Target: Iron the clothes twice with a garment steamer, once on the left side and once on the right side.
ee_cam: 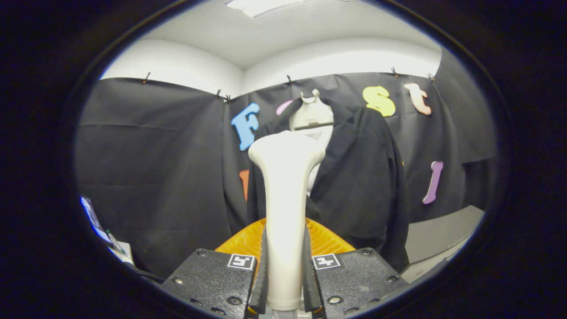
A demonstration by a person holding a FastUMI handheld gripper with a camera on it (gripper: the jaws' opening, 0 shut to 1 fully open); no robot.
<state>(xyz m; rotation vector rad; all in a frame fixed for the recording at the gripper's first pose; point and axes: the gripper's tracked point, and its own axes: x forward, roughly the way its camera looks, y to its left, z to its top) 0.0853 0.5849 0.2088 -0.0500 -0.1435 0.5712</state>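
Steamer (285,195) clamped upright by its handle in my gripper (285,283) | head just before the black jacket (359,177) on its hanger (311,116) | risk: smooth handle may slip or twist when pressed to cloth; head could snag the lapel.

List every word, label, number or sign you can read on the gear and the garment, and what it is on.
No readable text.
Garment steamer, clamped by its handle in the tongs: plain white, no print visible.
Square markers on the tongs' blocks: black-and-white code patterns, not words.
Black jacket and white hanger: no label visible.
Papers far off beside the tongs: too small and blurred to read.
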